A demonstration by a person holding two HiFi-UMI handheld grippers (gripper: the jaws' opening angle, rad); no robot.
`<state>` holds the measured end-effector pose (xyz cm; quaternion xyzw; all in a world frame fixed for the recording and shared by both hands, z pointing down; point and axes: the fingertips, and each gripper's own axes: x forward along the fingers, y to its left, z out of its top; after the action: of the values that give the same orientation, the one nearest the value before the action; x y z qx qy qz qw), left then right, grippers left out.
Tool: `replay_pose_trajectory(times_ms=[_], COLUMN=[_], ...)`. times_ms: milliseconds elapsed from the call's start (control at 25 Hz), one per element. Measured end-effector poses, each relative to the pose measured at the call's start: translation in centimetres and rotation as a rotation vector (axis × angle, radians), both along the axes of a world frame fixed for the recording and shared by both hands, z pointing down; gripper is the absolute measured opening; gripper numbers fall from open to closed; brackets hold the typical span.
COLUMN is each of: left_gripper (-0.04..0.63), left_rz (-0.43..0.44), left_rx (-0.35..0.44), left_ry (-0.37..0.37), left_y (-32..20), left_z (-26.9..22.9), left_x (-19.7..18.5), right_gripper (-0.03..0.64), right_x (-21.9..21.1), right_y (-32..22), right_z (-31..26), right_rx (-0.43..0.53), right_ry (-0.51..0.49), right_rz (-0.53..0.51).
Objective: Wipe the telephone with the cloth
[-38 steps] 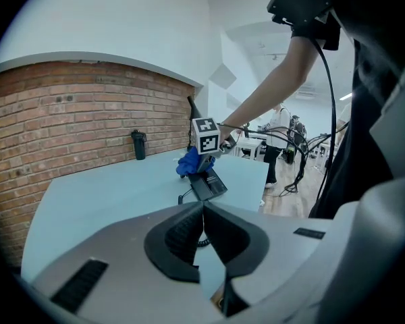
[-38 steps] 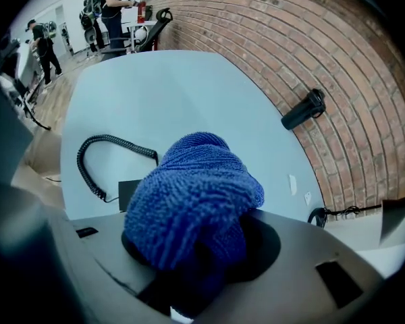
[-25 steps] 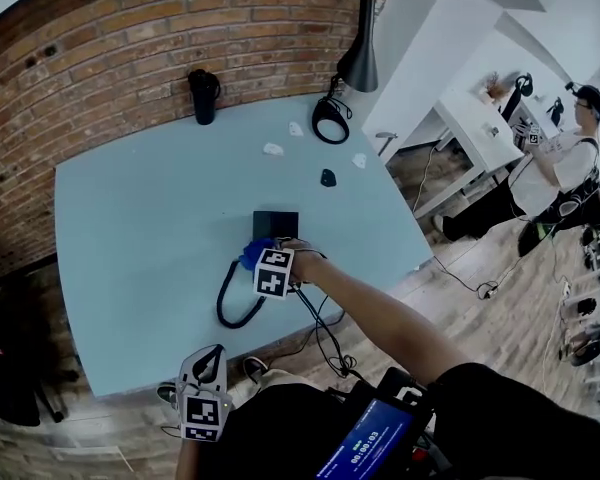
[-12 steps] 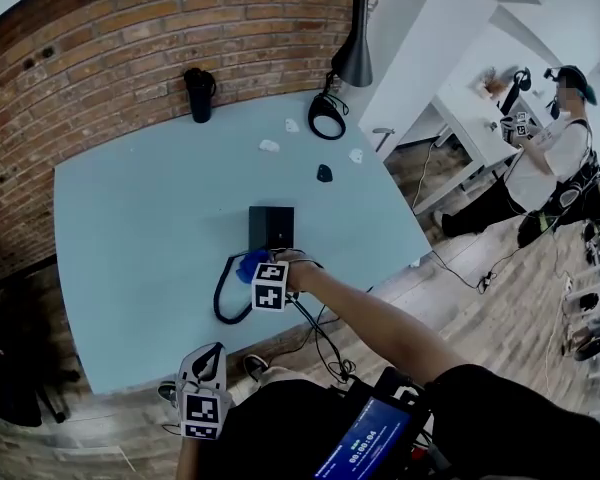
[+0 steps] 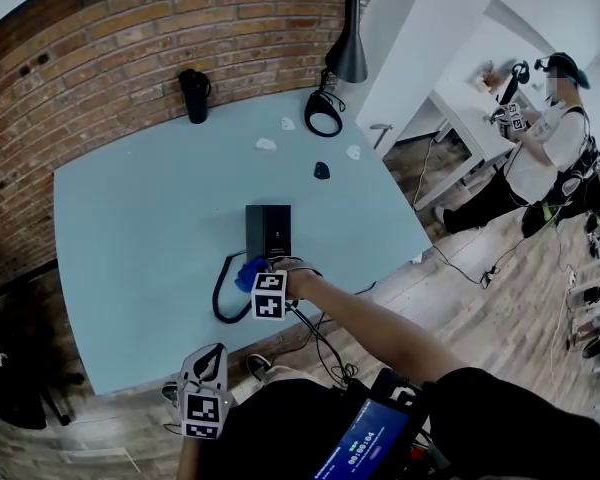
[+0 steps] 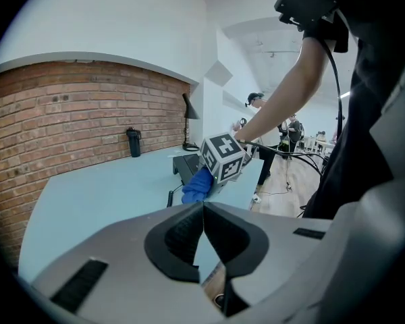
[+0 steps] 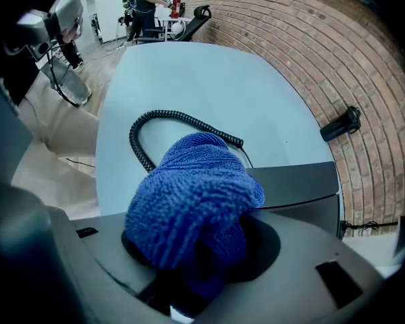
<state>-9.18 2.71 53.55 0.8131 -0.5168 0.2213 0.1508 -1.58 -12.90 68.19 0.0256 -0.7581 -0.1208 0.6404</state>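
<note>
**Cloth pinched in my right gripper, at the near end of the telephone**

My right gripper (image 7: 196, 252) has its fingers clamped on the blue cloth (image 7: 189, 204). I hold it bunched into a thick wad that bulges out past the tips. That way the soft pile meets the plastic, not the hard jaws. The wad sits at the near end of the telephone (image 5: 268, 230), a dark flat unit lying in the middle of the pale blue table (image 5: 130, 218). In the right gripper view the cloth overlaps the edge of the telephone's top. I cannot say whether it is pressing down or only brushing.

The coiled cord (image 5: 220, 298) loops off to the left of the cloth, toward the table's near edge. I judge it worth steering around, since a snagged coil would drag the telephone.

My left gripper (image 6: 202, 231) hangs low by my body, off the table. Its fingers are closed together with nothing between them. It plays no part for now, though it could steady the telephone if it slides.

Most of the top lies beyond the cloth, so I judge plenty of wiping remains.
</note>
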Motion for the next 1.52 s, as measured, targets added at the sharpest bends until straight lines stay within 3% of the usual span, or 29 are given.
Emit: replay_pose_trajectory(times_ms=[720,880,960,1080,1520], left_gripper=[0.023,0.023,0.023,0.023,0.023], left_rz=[-0.007,-0.011,-0.01,-0.012,-0.056], left_rx=[-0.024,-0.022,-0.021,-0.023,-0.03], left_ry=[0.002,-0.001,-0.004,-0.008,-0.009], left_y=[0.9,1.0,1.1,1.2,2.4], left_z=[0.5,0.4,0.3,0.4,0.3], left_x=[0.2,0.0,0.0,0.1,-1.0], right_gripper=[0.201,0.201,0.201,0.201,0.201], right_x=[0.2,0.2,0.3,1.1,1.6], right_y=[1.1,1.2,2.7,5.4,3.7], right_z=[0.6,0.7,1.5,3.0,-0.2], right_rx=[0.006,0.043,-0.01,-0.119,-0.132], right_ry=[-0.004,0.029,0.062,0.103,-0.071], right_rz=[-0.026,-0.082,-0.119,-0.089,-0.07])
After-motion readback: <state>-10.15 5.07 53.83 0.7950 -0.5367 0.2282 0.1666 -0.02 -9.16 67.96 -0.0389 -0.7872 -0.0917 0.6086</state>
